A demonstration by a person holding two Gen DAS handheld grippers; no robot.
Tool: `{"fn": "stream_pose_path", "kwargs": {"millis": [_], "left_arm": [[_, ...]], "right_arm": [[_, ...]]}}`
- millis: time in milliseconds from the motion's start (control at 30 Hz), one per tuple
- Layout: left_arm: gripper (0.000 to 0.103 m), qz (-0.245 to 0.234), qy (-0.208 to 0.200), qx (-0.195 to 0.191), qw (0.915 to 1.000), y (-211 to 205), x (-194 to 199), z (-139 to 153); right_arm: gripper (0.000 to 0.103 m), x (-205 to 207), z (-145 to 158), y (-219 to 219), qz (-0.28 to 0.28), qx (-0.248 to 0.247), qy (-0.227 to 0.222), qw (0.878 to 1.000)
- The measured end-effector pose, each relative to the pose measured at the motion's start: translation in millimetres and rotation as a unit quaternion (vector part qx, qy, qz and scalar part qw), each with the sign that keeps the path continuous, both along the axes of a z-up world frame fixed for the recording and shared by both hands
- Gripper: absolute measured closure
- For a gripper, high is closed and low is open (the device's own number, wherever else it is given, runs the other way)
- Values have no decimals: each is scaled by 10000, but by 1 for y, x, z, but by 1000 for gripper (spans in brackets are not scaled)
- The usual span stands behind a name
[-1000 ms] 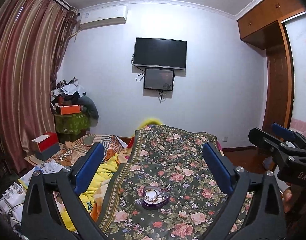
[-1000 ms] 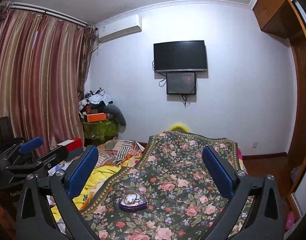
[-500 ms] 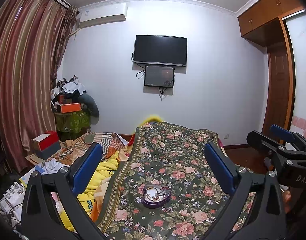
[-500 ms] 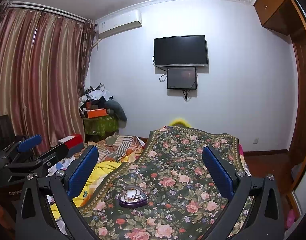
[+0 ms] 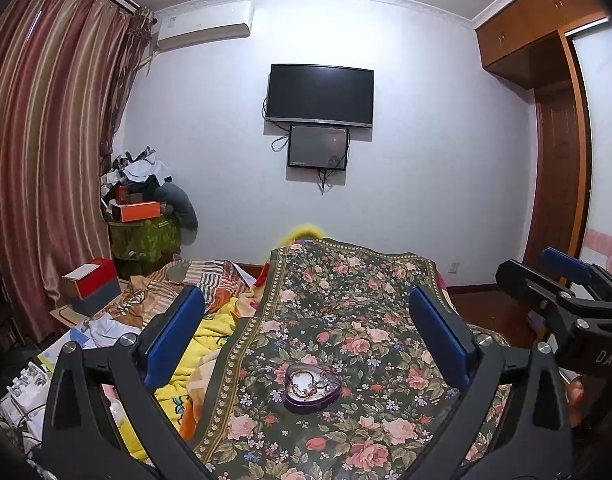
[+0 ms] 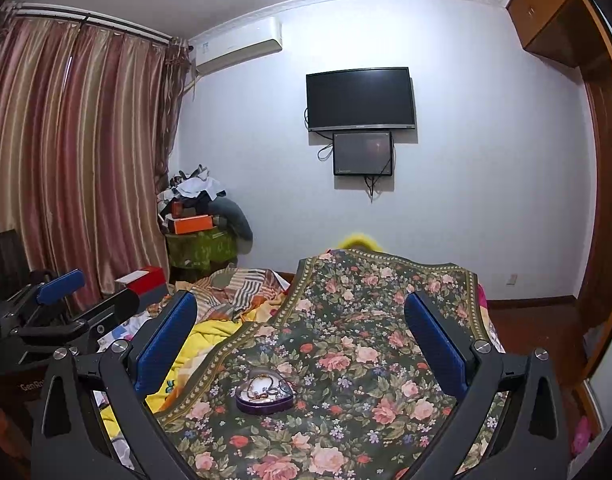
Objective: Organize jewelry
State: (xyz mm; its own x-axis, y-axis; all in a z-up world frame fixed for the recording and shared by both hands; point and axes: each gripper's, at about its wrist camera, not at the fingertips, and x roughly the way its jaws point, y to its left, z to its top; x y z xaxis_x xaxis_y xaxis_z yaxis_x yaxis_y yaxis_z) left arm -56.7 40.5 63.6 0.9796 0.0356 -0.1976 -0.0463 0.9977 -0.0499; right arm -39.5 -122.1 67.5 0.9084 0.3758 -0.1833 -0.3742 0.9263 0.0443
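A: Two tongs, left tongs [image 5: 306,344] and right tongs [image 6: 302,340], are gaping wide, gripping nothing.

B: Heart-shaped jewelry box [image 5: 312,388] is sitting on the bed's floral blanket [image 5: 366,320], ahead and below both; neither is looking clearly nearer.

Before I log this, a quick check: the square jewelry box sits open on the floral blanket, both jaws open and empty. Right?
One thing is wrong: the box is heart-shaped, not square, as the left wrist view shows. It does sit open on the floral blanket, with both jaws open and empty.
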Motion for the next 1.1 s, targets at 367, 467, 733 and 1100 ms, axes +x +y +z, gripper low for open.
{"fn": "stream_pose_path", "kwargs": {"millis": [367, 467, 733, 1100], "left_arm": [[1, -50, 46, -32, 10000, 1, 3, -2], [1, -71, 64, -55, 9999, 1, 3, -2], [1, -145, 53, -51, 9999, 0, 3, -1], [1, -147, 96, -87, 9998, 0, 6, -5]], "right_arm": [[0, 4, -1, 0, 2, -16, 60, 10000], [0, 4, -3, 0, 7, -22, 81, 10000], [0, 4, -4, -1, 2, -29, 61, 10000], [0, 5, -5, 0, 0, -40, 99, 9999]]}}
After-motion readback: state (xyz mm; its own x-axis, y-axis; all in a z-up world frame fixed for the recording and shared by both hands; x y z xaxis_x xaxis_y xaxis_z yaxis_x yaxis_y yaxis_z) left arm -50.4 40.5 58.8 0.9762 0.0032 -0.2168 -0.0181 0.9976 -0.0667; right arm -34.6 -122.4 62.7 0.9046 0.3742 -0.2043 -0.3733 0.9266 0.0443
